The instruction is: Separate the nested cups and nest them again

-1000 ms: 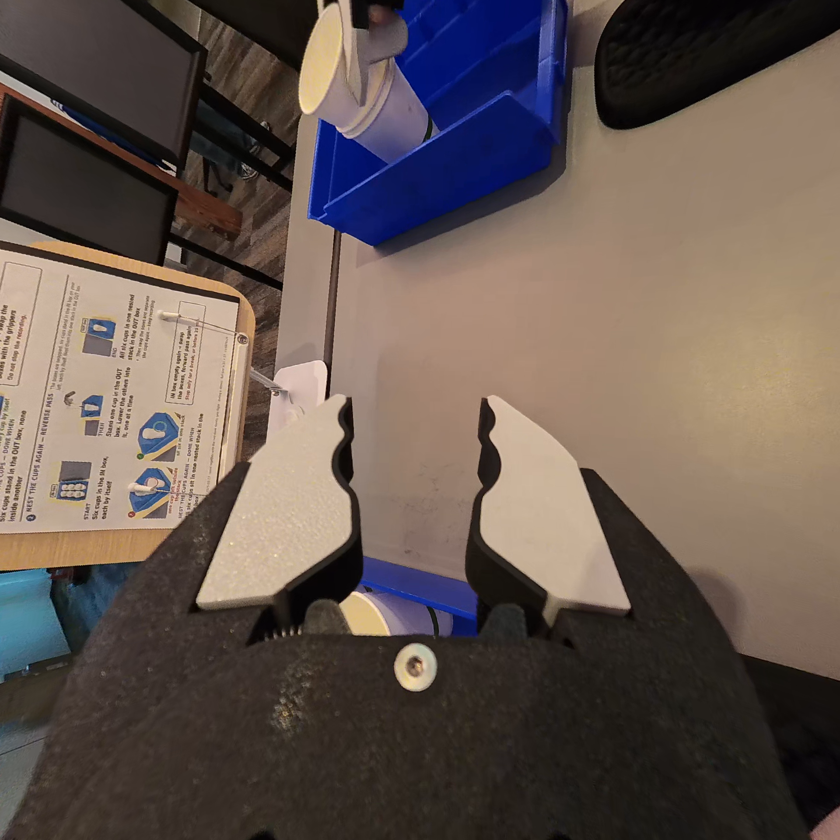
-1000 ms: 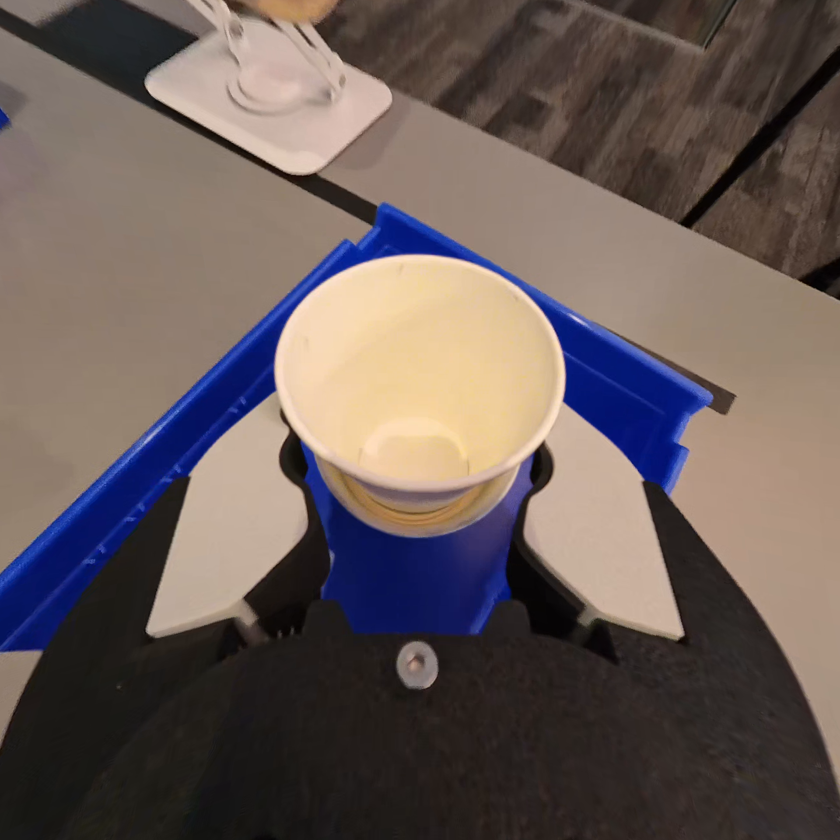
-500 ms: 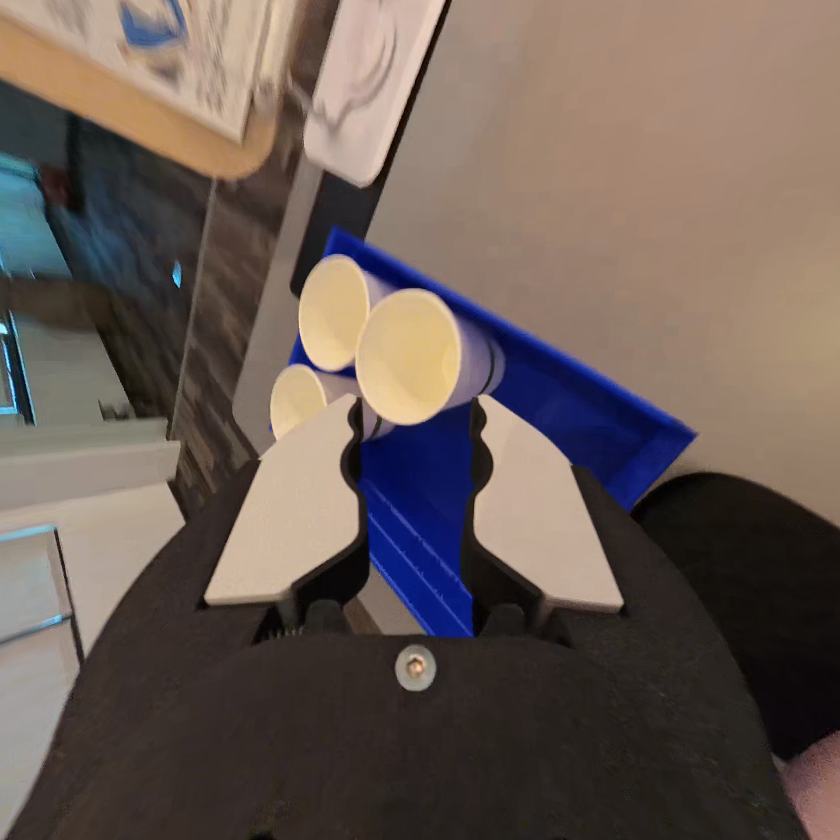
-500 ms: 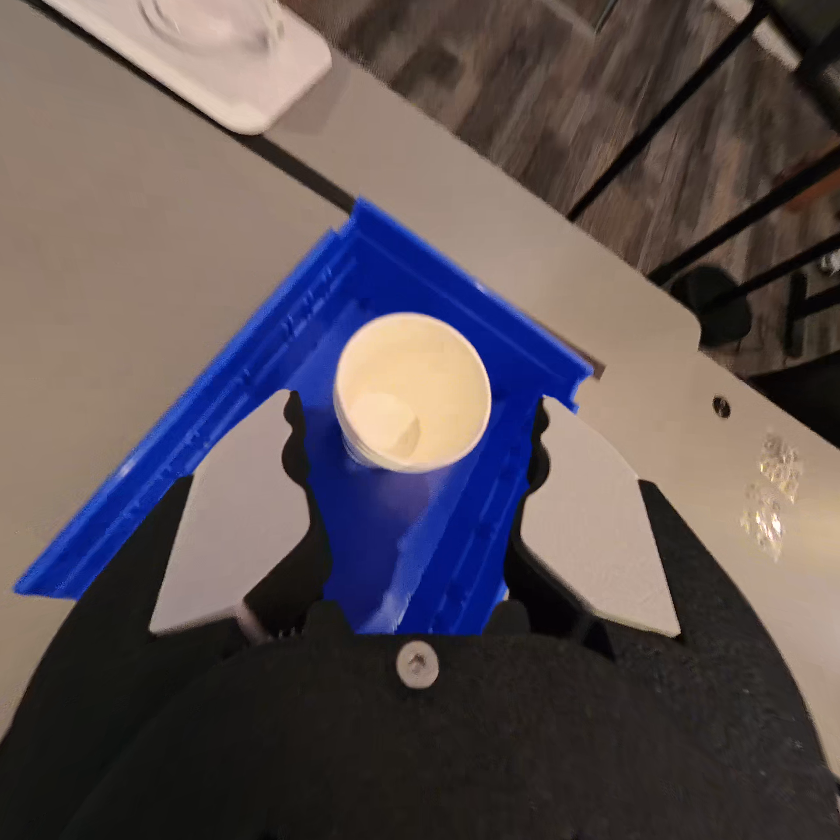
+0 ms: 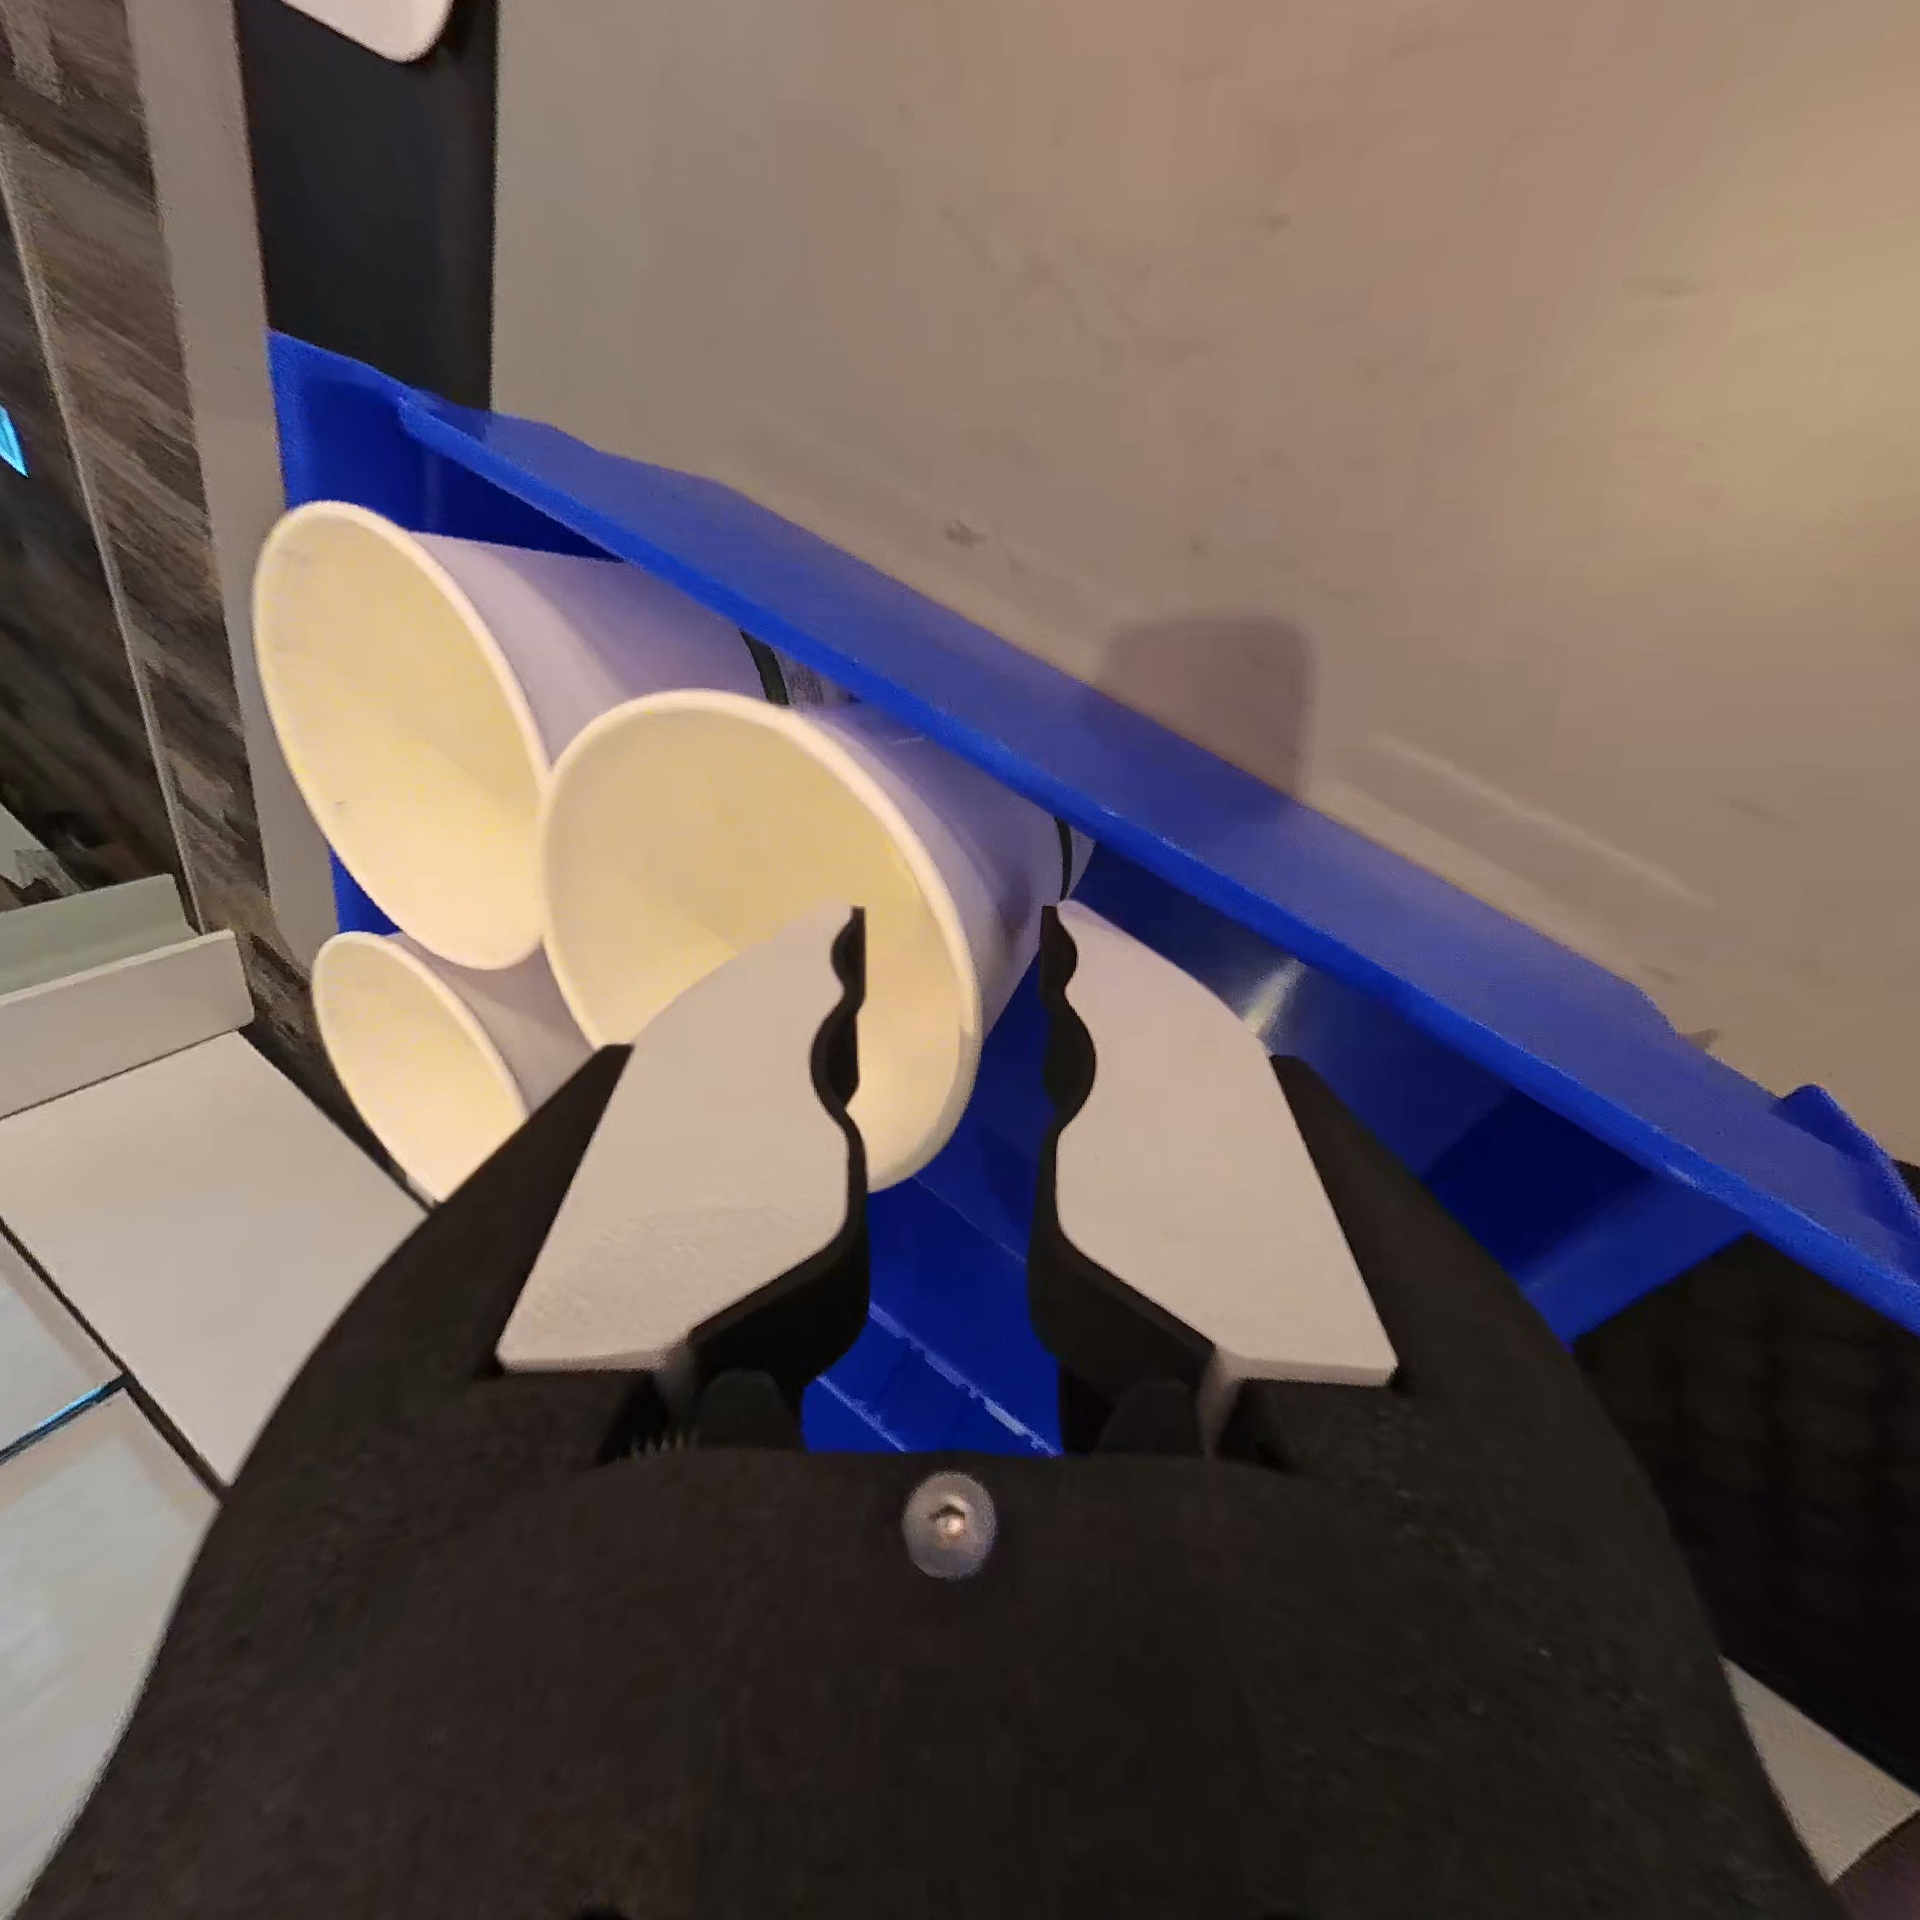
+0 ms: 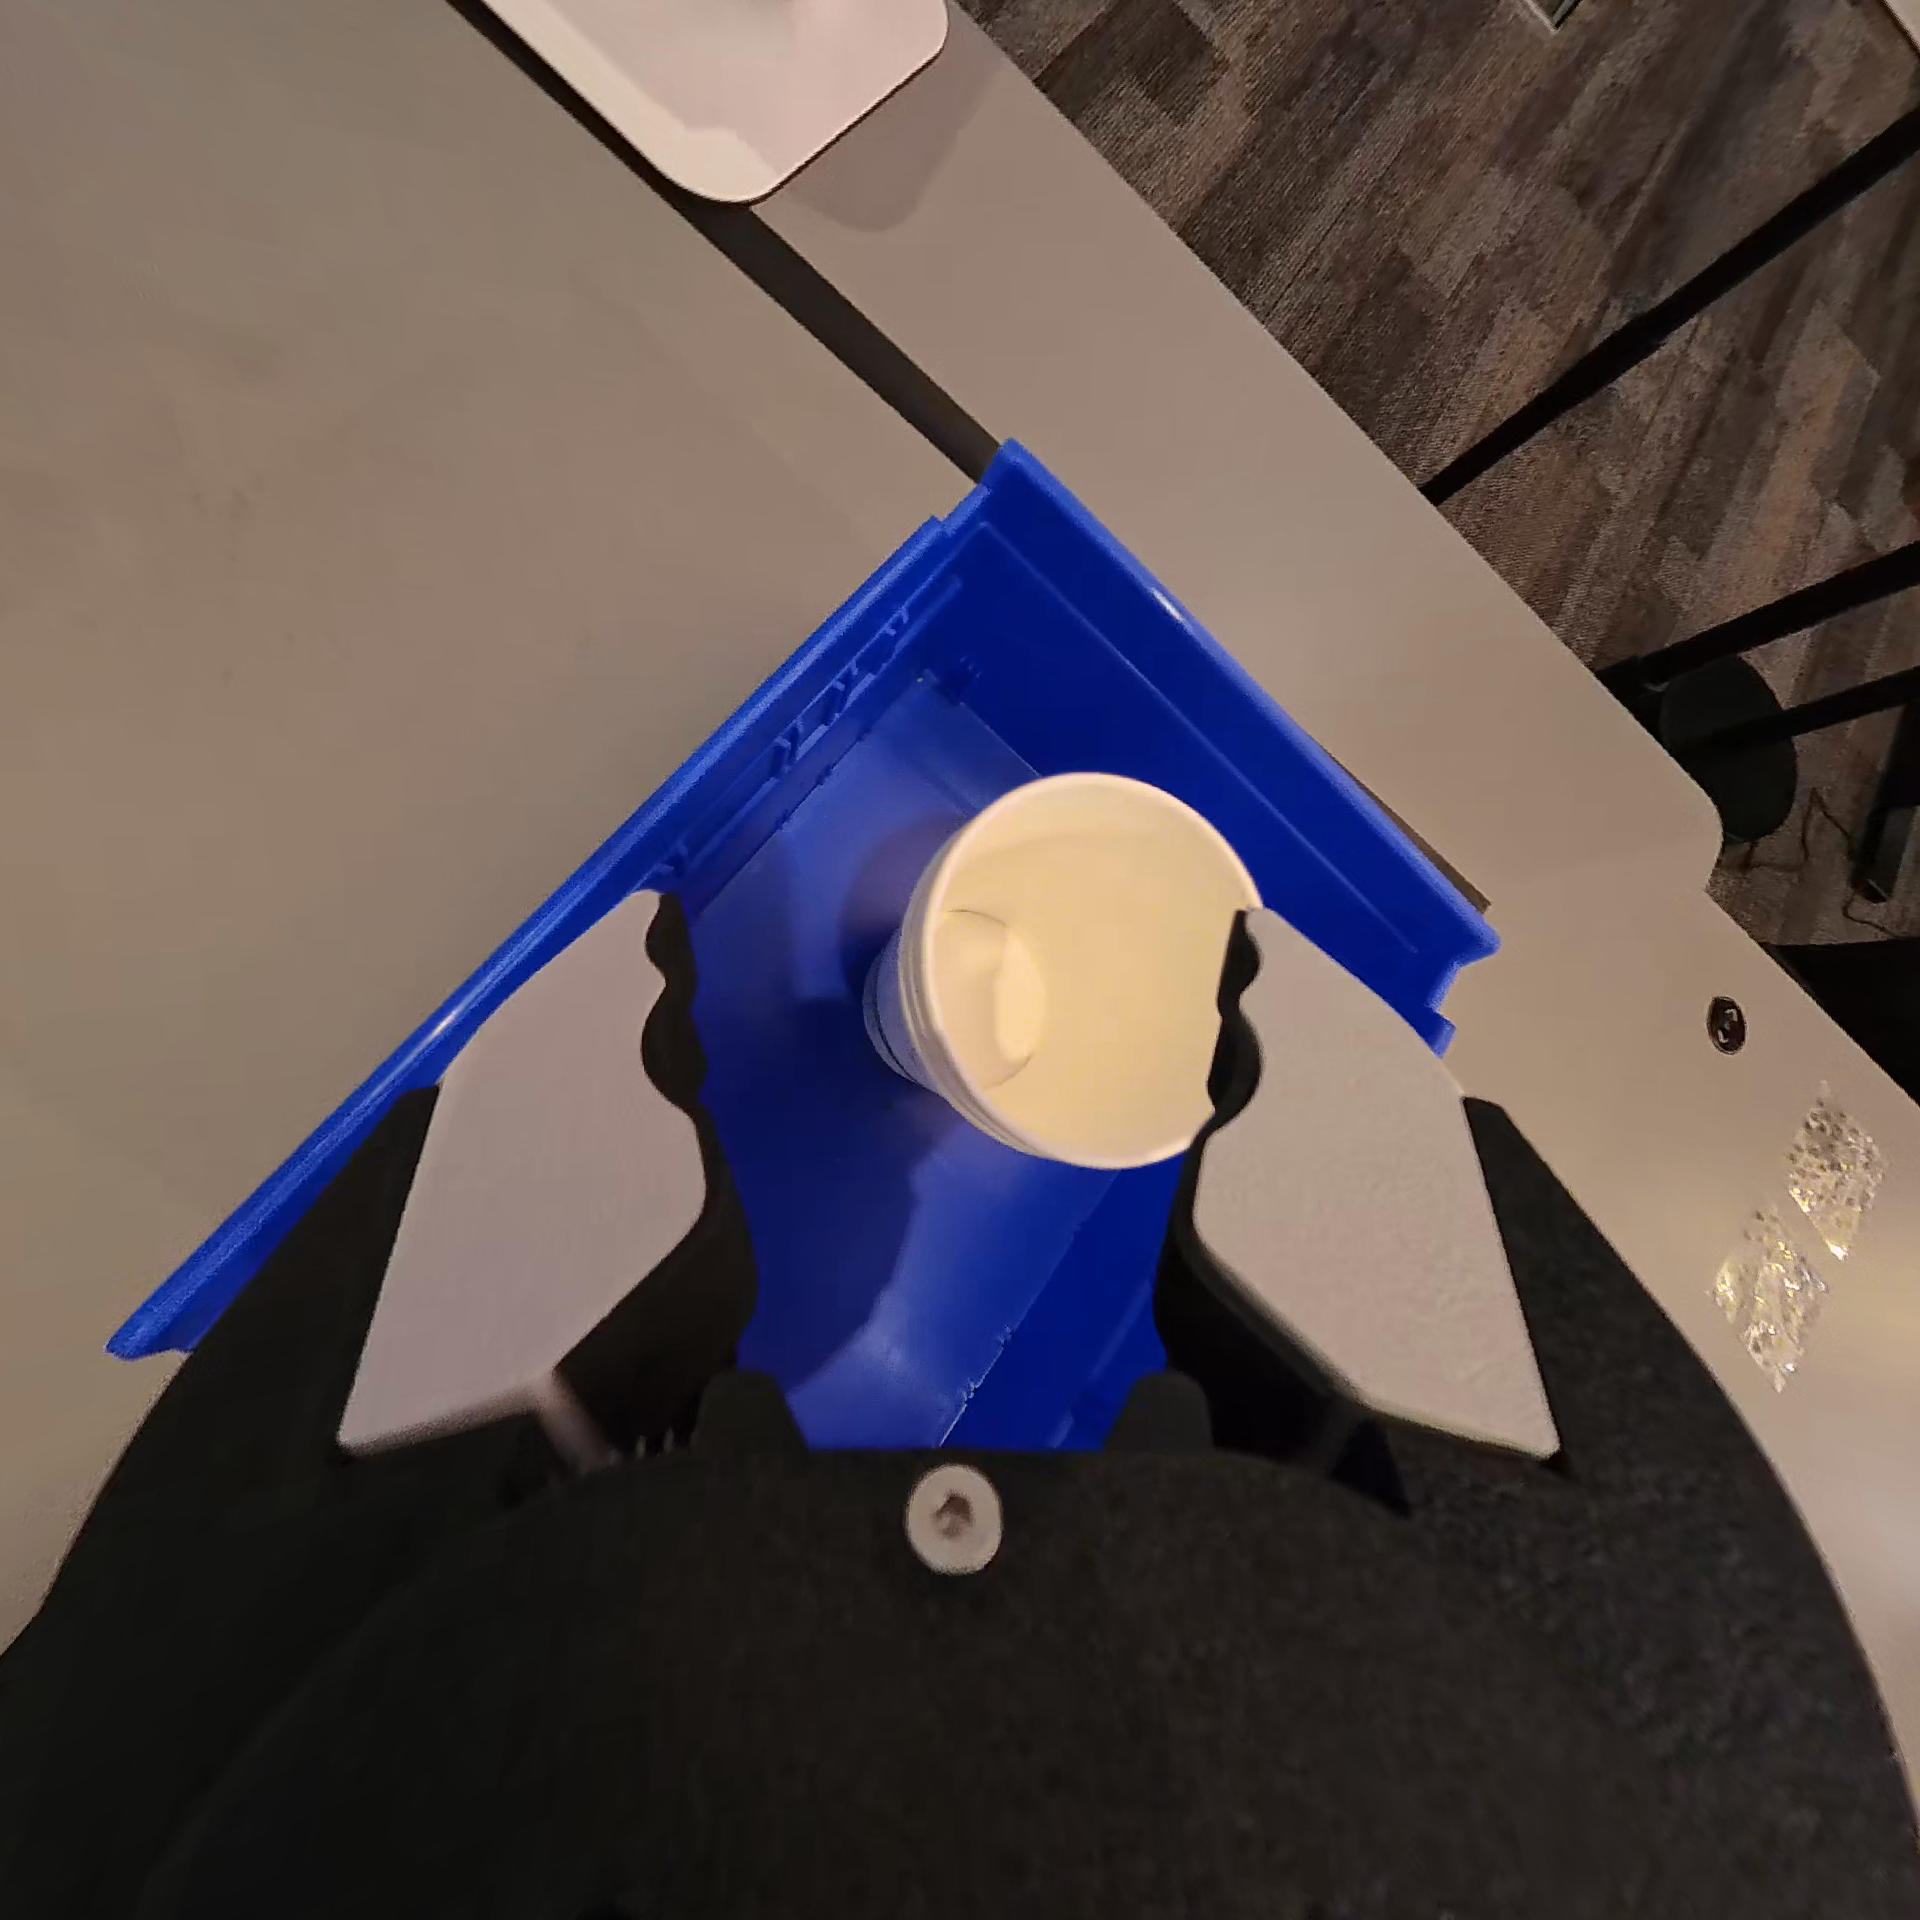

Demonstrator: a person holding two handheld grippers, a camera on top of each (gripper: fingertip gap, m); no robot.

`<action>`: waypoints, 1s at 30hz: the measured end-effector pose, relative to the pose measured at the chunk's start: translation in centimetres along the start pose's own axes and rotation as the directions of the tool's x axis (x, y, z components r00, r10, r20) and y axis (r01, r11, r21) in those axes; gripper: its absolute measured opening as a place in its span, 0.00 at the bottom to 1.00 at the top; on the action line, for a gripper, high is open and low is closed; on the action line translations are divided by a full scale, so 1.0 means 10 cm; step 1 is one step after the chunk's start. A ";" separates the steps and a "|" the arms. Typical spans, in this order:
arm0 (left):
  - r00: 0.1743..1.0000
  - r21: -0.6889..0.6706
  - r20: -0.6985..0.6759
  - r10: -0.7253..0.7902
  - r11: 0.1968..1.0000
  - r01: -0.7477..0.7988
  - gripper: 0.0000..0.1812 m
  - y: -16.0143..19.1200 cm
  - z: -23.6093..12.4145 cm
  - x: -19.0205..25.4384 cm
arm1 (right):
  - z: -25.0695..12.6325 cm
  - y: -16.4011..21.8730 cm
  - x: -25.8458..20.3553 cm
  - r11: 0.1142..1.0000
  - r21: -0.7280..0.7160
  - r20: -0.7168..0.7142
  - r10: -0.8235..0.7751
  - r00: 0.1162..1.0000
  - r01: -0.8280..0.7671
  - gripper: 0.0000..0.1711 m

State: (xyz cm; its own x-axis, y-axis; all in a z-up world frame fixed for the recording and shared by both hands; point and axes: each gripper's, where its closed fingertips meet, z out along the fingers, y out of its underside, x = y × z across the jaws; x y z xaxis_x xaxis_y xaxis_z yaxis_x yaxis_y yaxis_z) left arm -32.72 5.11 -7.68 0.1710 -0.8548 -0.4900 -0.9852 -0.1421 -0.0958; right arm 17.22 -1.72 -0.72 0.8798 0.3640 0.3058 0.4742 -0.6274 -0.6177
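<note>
Left wrist view: fingers [image 5: 948,925] part-open astride nearest cup [image 5: 769,914] rim; R fingers [image 6: 951,914] wide, empty, above stack [image 6: 1070,977].

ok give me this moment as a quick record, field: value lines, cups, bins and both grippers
left view cups: three white paper cups, single
their place: standing in a blue bin
left gripper: open, one finger inside the nearest cup's mouth, one outside its wall
right view cups: nested cup stack
stack place: standing in another blue bin
right gripper: open, empty, above the stack
surface: grey table
stage: cannot tell
</note>
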 end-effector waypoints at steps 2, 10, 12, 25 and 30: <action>0.999 -0.026 -0.045 -0.002 1.000 0.001 0.11 0.05 0.03 0.06 | 0.01 0.00 -0.02 1.000 -0.005 0.003 -0.011 1.000 0.011 0.57; 0.993 0.010 -0.093 -0.070 0.997 0.071 0.00 0.29 -0.39 0.14 | -0.11 -0.05 -0.03 0.999 0.004 -0.022 -0.038 0.999 0.038 0.57; 0.995 0.117 -0.014 -0.095 0.988 0.096 0.00 0.27 -0.69 0.05 | -0.21 -0.20 -0.09 0.996 0.065 -0.029 -0.060 0.998 0.062 0.56; 0.843 0.669 0.046 0.536 0.610 -0.424 0.00 -1.04 -1.77 1.34 | -1.12 -1.18 -2.98 0.662 0.695 0.455 -0.706 0.544 0.278 0.58; 0.769 0.716 0.042 0.638 0.518 -0.469 0.00 -1.25 -1.77 1.63 | -0.94 -1.11 -3.29 0.734 0.634 0.591 -0.663 0.460 0.243 0.62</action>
State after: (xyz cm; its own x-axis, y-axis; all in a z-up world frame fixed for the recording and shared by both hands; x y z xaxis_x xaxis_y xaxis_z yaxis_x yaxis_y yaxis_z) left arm -17.87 -15.86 0.88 -0.4961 -0.7270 -0.4747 -0.5816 0.6842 -0.4400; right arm -16.64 -13.23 2.90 0.0714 0.9900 0.1219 0.5413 0.0642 -0.8384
